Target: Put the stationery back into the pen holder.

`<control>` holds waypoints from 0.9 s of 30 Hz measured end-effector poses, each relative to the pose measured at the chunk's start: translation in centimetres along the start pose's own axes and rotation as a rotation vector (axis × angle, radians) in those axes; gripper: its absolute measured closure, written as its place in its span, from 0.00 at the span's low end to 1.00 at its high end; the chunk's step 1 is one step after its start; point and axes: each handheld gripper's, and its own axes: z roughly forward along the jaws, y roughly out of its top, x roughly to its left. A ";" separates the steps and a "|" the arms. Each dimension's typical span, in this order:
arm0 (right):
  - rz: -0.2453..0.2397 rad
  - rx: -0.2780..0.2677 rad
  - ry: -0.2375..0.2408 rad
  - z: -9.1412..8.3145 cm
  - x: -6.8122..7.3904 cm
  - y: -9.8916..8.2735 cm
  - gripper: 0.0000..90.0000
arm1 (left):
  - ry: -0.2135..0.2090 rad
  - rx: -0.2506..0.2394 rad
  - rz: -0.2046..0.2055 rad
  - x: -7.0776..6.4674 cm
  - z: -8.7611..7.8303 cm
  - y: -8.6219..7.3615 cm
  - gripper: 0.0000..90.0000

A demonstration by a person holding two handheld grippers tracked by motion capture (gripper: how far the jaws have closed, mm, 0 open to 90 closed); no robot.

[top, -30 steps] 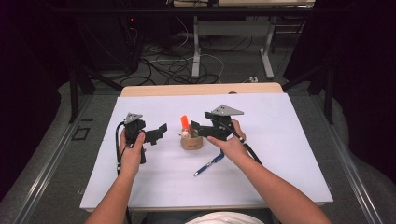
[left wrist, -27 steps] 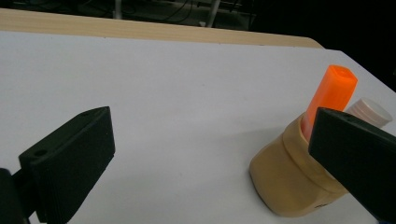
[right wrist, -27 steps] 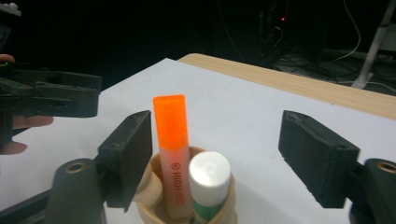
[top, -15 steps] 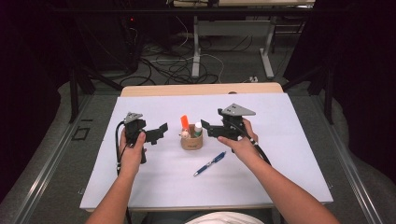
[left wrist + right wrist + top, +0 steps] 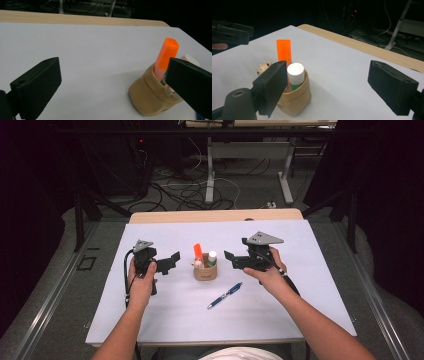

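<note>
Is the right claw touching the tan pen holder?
Apart. The high view shows bare white table between the right claw and the tan pen holder; its jaws stand open, holding nothing.

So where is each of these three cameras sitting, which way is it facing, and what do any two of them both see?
High view: above the person's side of the table, facing forward and down; both forearms, left gripper and right gripper show, both open.
Left gripper view: rides the left gripper, looking between its spread jaws across the white table at the tan holder.
Right gripper view: rides the right gripper, looking between its spread jaws at the holder; the left gripper shows far left.
Shared: both gripper views see the holder and its orange highlighter.
</note>
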 end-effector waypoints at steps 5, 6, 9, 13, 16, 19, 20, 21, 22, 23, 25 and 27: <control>-0.083 0.037 0.048 -0.4 -0.3 0.3 0.20 | 0.000 0.002 0.003 0.1 0.0 0.0 0.00; -0.110 0.052 0.055 -0.4 -0.3 0.4 0.20 | -0.003 0.002 -0.001 0.1 0.0 0.0 0.00; -0.177 0.088 0.062 -0.6 -0.3 0.9 0.19 | -0.005 0.005 0.002 0.2 0.0 0.0 0.00; -0.231 0.127 0.105 -0.8 -0.1 1.5 0.16 | -0.008 0.002 -0.006 0.2 0.1 0.0 0.00; -0.269 0.160 0.118 -0.8 0.0 1.9 0.16 | -0.008 0.007 -0.003 0.3 0.1 0.0 0.00; -0.321 0.193 0.131 -0.7 0.2 2.2 0.17 | -0.009 0.010 0.000 0.4 0.0 0.0 0.00; -0.354 0.207 0.135 -0.6 0.3 2.2 0.17 | -0.008 0.009 0.002 0.4 0.0 0.0 0.00; -0.380 0.225 0.141 -0.6 0.4 2.2 0.18 | -0.008 0.006 0.002 0.4 0.0 0.0 0.00; -0.416 0.239 0.150 -0.5 0.4 2.3 0.19 | -0.008 0.006 0.001 0.4 0.0 0.0 0.00; -0.446 0.250 0.161 -0.4 0.6 2.2 0.19 | -0.009 0.007 0.000 0.5 0.0 0.0 0.00; -0.516 0.272 0.180 -0.2 0.9 2.2 0.23 | -0.010 0.004 -0.002 0.5 0.0 0.0 0.00; -0.591 0.301 0.199 -0.1 1.4 2.1 0.26 | -0.008 0.005 -0.003 0.6 -0.1 0.0 0.00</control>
